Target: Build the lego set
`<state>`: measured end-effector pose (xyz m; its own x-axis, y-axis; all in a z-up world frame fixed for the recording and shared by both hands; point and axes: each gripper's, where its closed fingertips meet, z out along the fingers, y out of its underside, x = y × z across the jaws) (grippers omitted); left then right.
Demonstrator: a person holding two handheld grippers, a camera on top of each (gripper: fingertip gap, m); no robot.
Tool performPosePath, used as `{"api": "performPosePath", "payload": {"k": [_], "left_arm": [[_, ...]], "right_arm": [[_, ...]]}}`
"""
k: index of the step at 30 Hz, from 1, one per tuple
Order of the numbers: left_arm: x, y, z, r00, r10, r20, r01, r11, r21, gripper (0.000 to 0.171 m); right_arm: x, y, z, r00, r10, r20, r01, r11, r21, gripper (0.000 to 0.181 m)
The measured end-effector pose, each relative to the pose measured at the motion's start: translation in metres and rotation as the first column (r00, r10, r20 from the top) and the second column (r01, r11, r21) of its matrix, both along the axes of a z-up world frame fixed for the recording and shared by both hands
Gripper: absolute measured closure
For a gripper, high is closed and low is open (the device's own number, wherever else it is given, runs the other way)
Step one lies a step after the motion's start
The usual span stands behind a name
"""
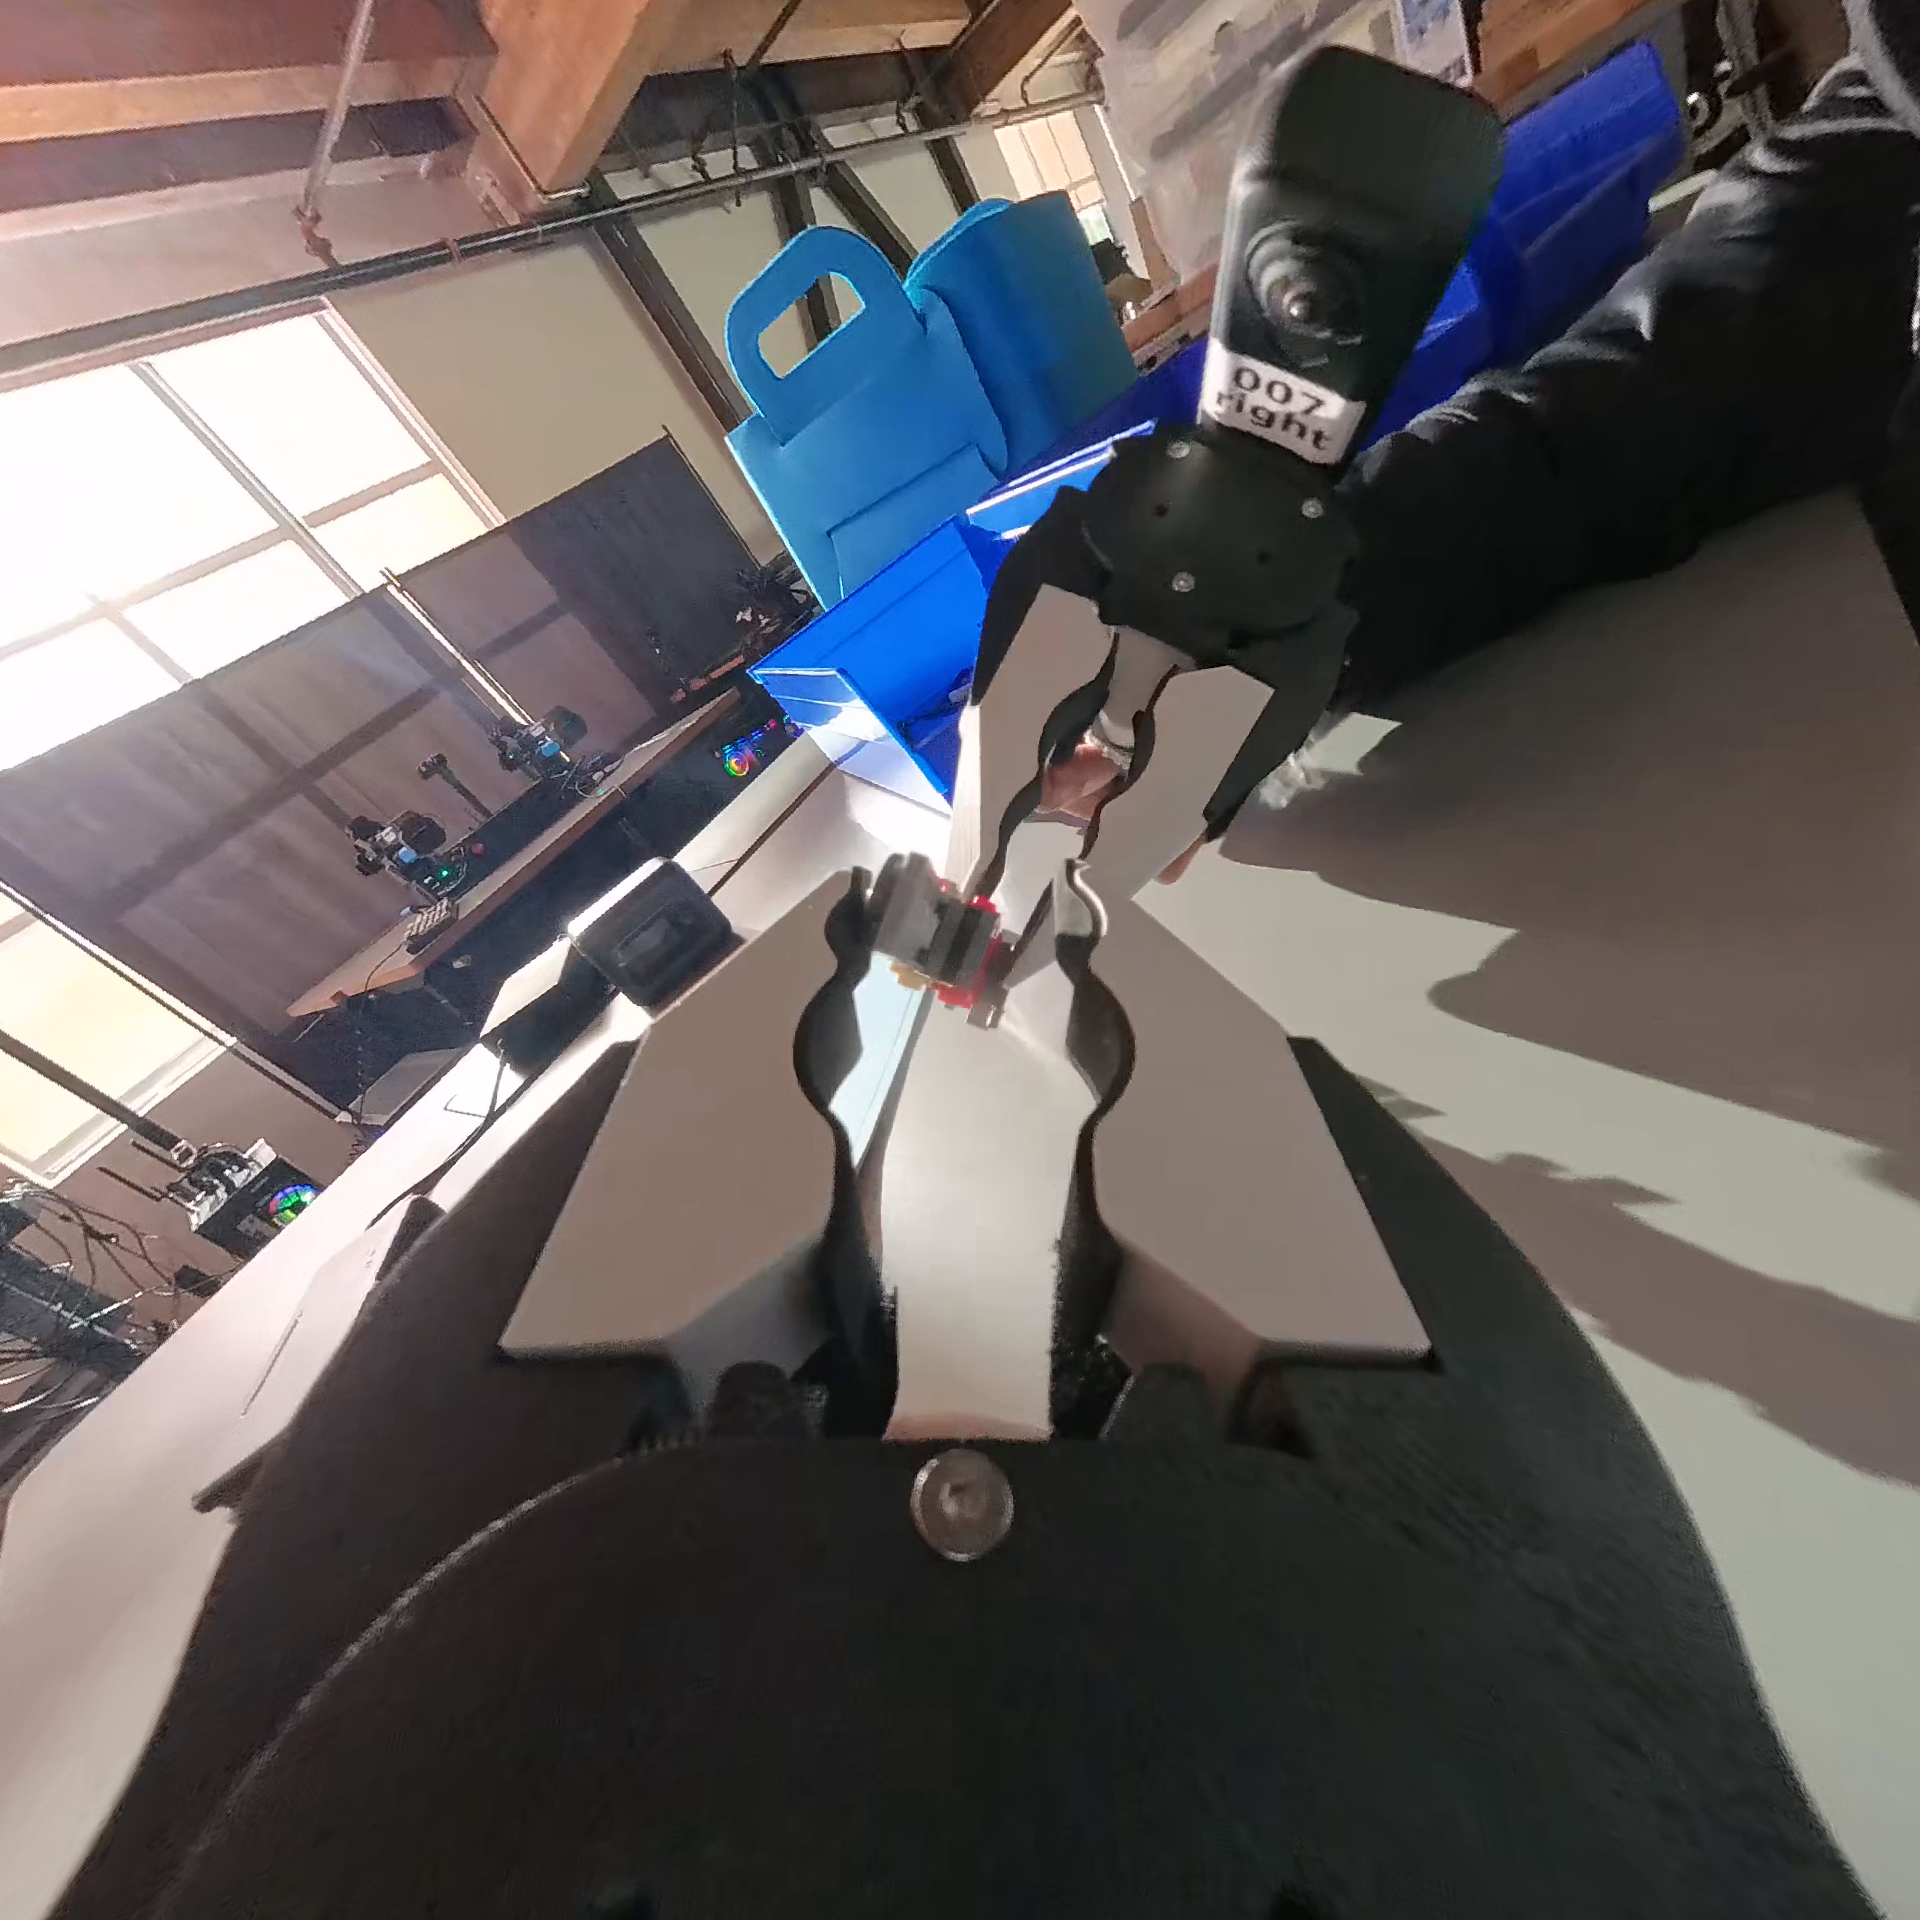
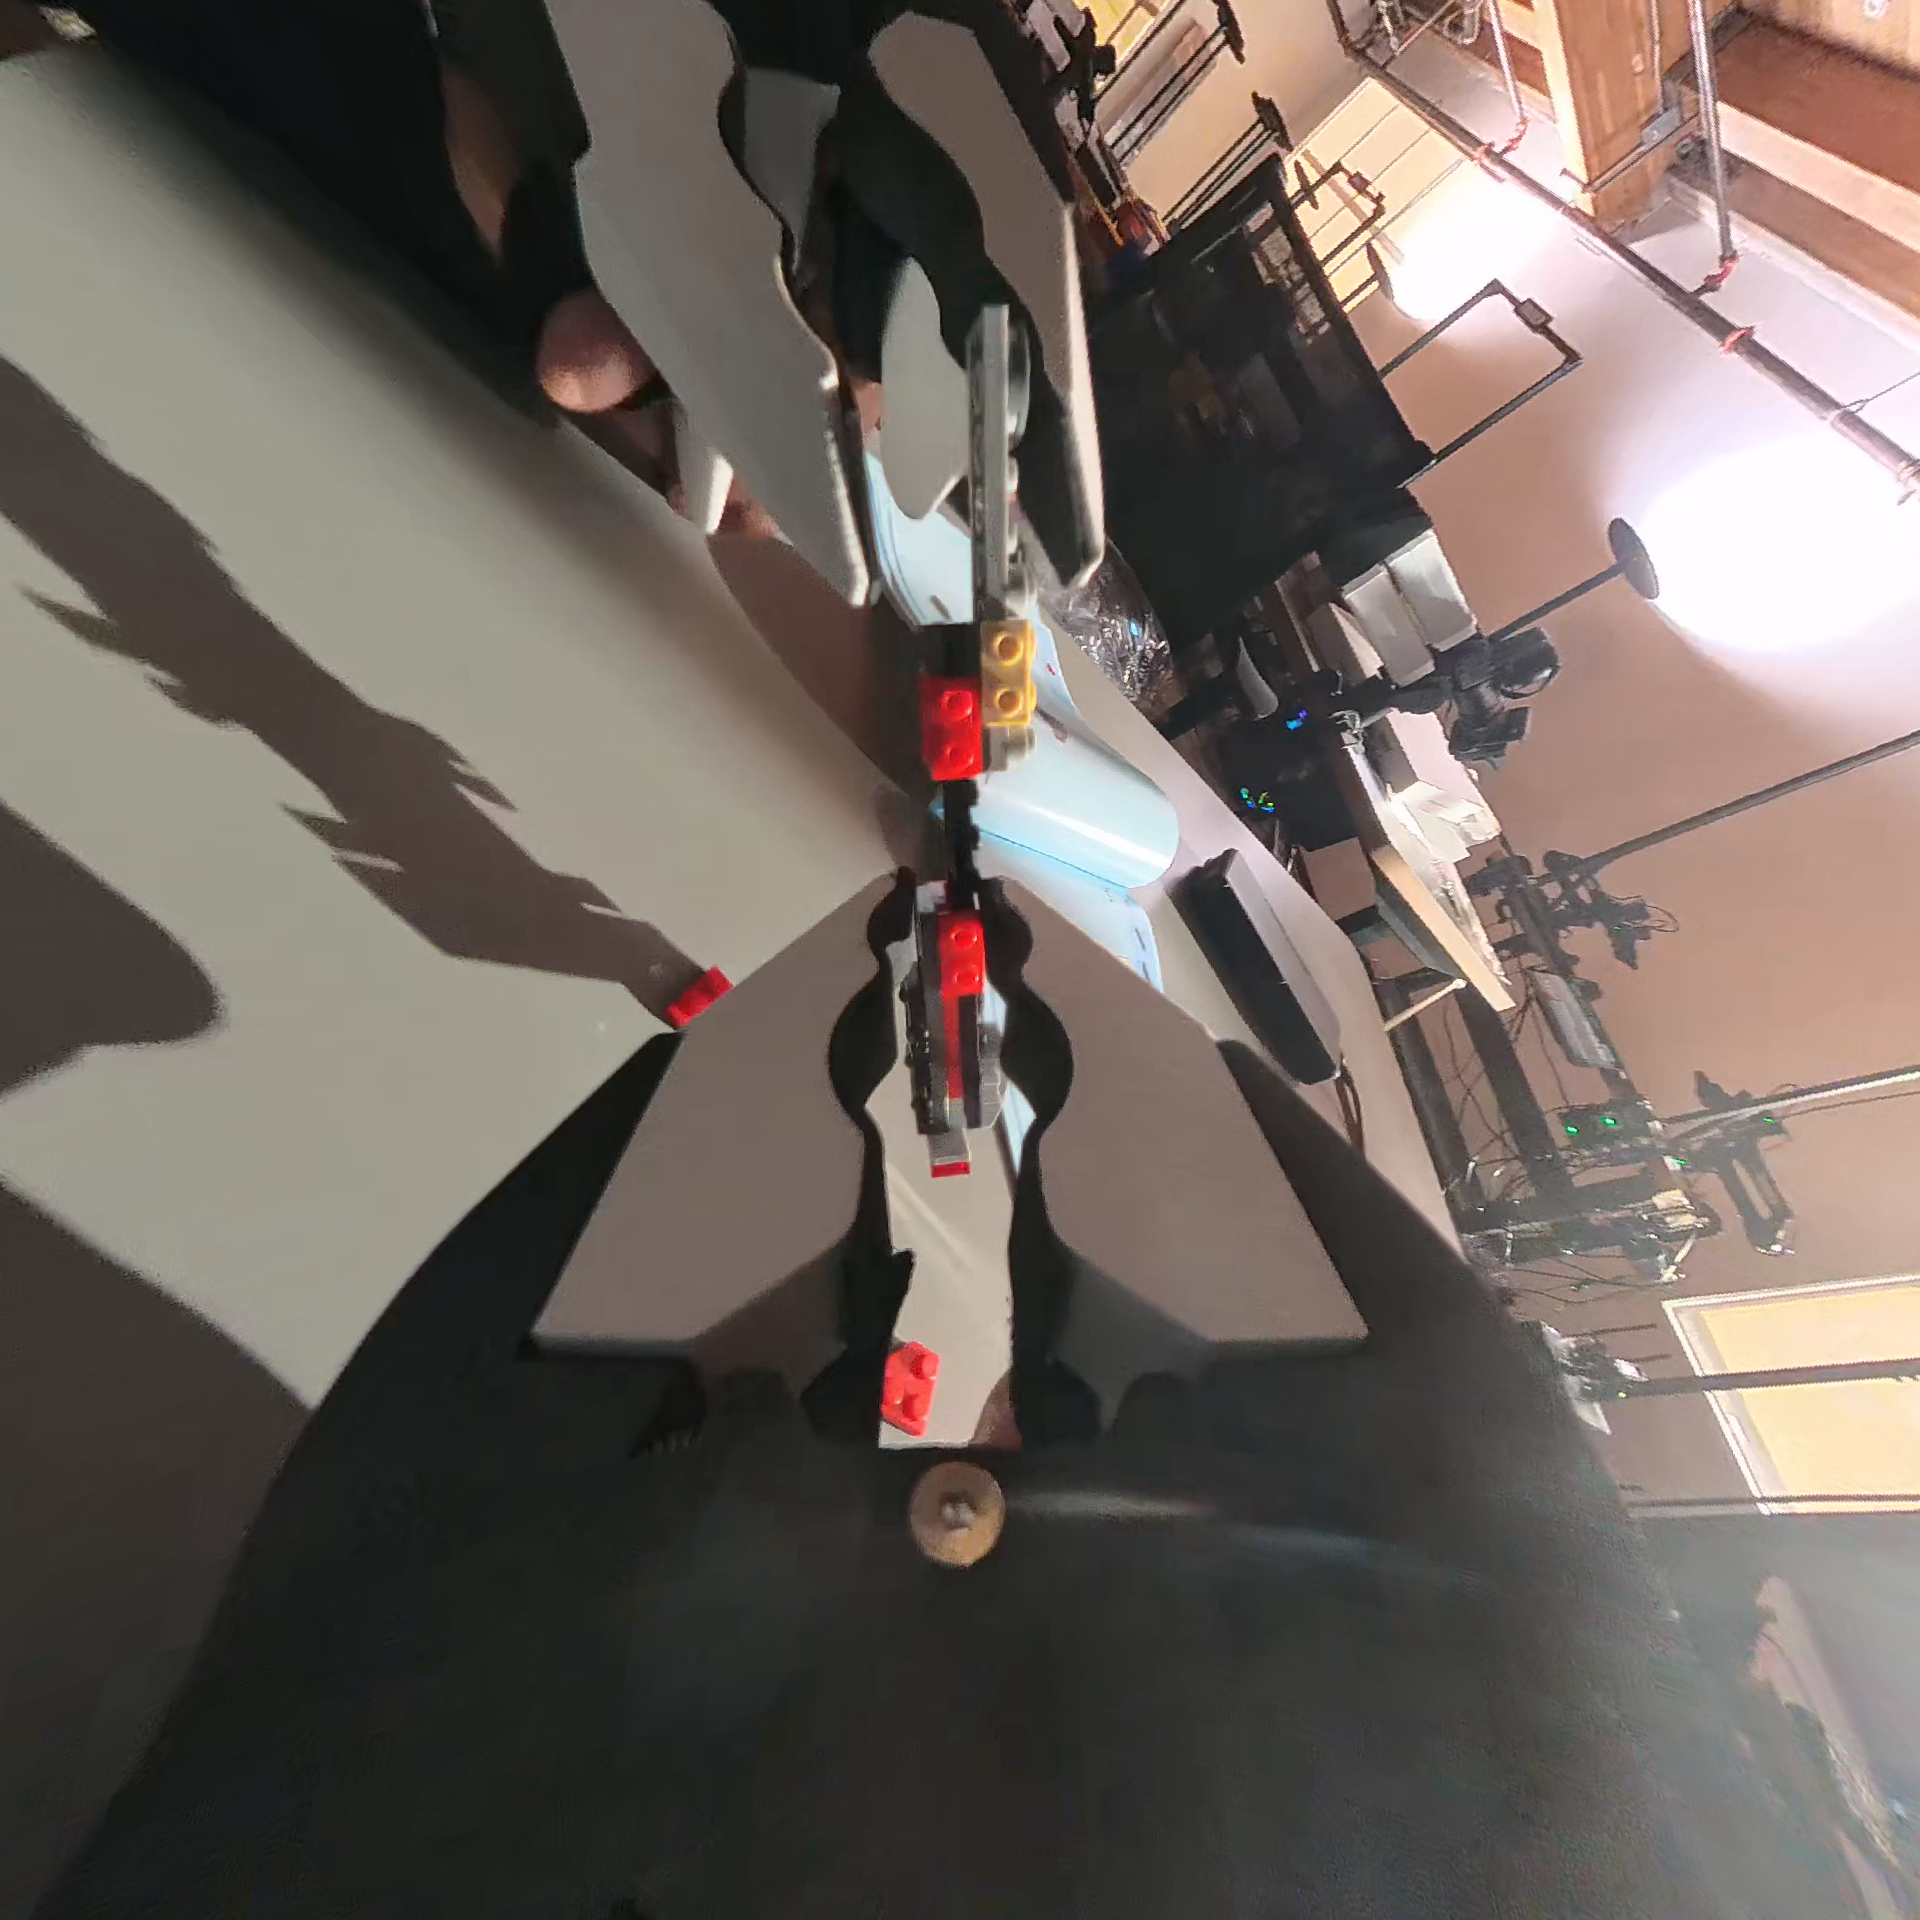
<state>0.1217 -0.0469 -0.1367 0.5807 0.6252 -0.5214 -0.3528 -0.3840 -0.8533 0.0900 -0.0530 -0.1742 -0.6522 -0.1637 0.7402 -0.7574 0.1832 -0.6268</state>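
Note:
A small lego assembly (image 2: 954, 732) of red, black, grey and yellow pieces hangs in the air between my two grippers, above the grey table (image 2: 312, 540). My right gripper (image 2: 958, 899) is shut on its red and black end. My left gripper (image 2: 961, 551) comes in from the top and grips the grey plate end. In the left wrist view the assembly (image 1: 940, 940) sits at the tips of my left gripper (image 1: 966, 909), and the right gripper (image 1: 1023, 904) reaches down onto it. Two loose red bricks (image 2: 698, 997) (image 2: 909, 1382) lie on the table.
Blue bins (image 1: 883, 665) and a light blue foam bag (image 1: 883, 416) stand at the table's far side. A black box device (image 1: 655, 935) sits near the edge. A white booklet (image 2: 1070, 821) lies under the assembly. A dark sleeve (image 1: 1610, 416) rests on the table (image 1: 1558, 935). Tip to tip, the grippers are about 5 cm apart.

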Motion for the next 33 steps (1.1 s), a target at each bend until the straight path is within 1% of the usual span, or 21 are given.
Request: {"api": "performPosePath", "payload": {"k": [5,11,24,33], "left_arm": [[0.000,-0.008,0.007,1.000,-0.005,0.023,0.003,0.997,0.074,0.132],[0.001,-0.013,0.013,0.999,-0.010,0.035,0.005,0.992,0.126,0.131],[0.001,-0.019,0.019,0.998,-0.023,0.052,0.013,0.982,0.188,0.130],[0.004,-0.023,0.026,0.995,-0.055,0.078,0.032,0.963,0.268,0.131]], "right_arm": [[-0.003,0.000,0.004,0.999,-0.018,-0.037,0.017,0.999,-0.027,0.167],[-0.003,0.001,0.004,0.997,-0.023,-0.075,0.021,0.999,-0.029,0.167],[-0.006,0.001,0.002,0.996,-0.032,-0.082,0.030,0.999,-0.028,0.167],[-0.009,0.002,0.002,0.995,-0.040,-0.088,0.038,0.999,-0.029,0.167]]}}
